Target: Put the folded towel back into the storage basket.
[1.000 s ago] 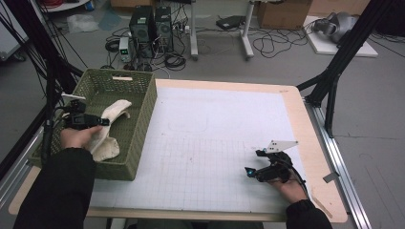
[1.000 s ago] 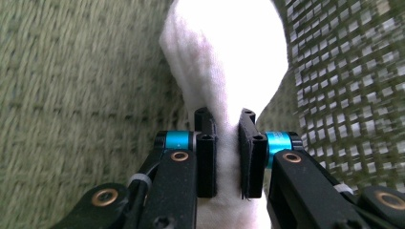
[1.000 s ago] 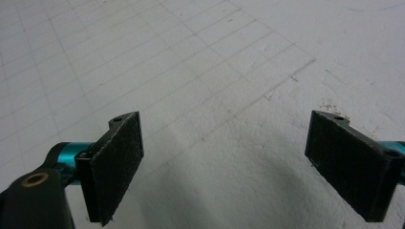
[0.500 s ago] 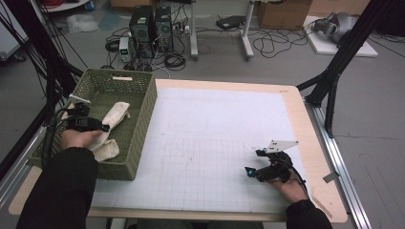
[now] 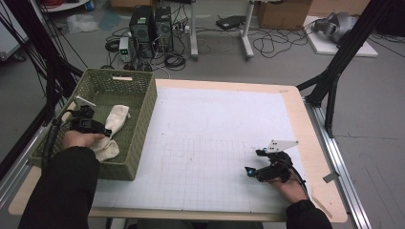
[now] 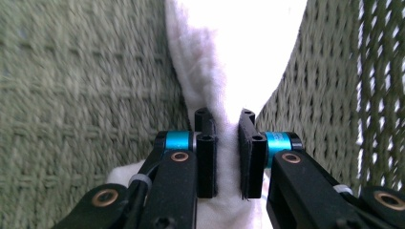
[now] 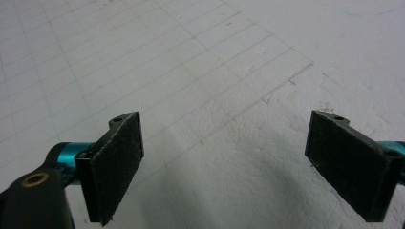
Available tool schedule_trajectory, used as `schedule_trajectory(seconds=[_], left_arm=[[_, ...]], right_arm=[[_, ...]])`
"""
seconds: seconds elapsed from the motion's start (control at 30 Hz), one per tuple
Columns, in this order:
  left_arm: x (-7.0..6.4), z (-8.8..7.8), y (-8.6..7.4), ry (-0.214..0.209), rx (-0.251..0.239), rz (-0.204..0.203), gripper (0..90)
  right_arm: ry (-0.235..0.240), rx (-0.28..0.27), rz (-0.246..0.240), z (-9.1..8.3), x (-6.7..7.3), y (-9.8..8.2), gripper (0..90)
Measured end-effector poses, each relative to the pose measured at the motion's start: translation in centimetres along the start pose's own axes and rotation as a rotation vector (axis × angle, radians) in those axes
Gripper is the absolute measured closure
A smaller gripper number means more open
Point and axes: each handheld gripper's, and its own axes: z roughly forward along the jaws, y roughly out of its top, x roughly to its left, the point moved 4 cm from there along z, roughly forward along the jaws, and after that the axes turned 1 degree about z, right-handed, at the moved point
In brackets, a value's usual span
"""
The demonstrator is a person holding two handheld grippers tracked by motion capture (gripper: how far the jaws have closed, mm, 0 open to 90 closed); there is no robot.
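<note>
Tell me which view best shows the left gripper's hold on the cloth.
The left gripper view: the left gripper pinches the white cloth between its pads. The high view shows the cloth lying in the basket. The right gripper view looks at the mat.

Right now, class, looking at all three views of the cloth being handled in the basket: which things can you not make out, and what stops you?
- White cloth, left gripper view: its far part is washed out by glare, so folds and edges are lost.
- Same cloth, high view: its near end is hidden under the left tool and hand.
- Green basket, high view: the person's sleeve covers its near corner.
- Right tool, right gripper view: its right jaw is cut off by the edge.
</note>
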Motion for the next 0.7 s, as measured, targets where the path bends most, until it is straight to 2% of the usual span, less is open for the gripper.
schedule_trajectory(seconds=[0.07,0.33,0.43,0.5,0.6,0.7], left_arm=[[-0.07,0.14,-0.10,0.005,0.024,0.013,80.4],[-0.07,0.16,-0.07,0.012,0.010,0.020,78.7],[-0.22,0.12,0.06,-0.010,-0.012,0.026,71.3],[-0.33,-0.15,0.38,-0.021,-0.050,0.028,61.6],[-0.32,-0.35,0.69,-0.021,-0.073,0.025,56.0],[-0.39,-0.05,0.78,-0.011,-0.065,0.020,54.7]], right_arm=[[0.002,-0.001,0.001,0.01,0.01,0.00,12.1],[0.002,-0.005,0.000,-0.14,0.01,0.06,12.1],[0.002,-0.007,-0.001,-0.16,0.05,0.09,12.1],[0.003,-0.004,-0.003,-0.12,0.03,0.08,12.1],[0.003,-0.004,-0.005,-0.08,0.03,0.09,12.1],[0.003,-0.003,-0.005,-0.04,0.03,0.08,12.1]])
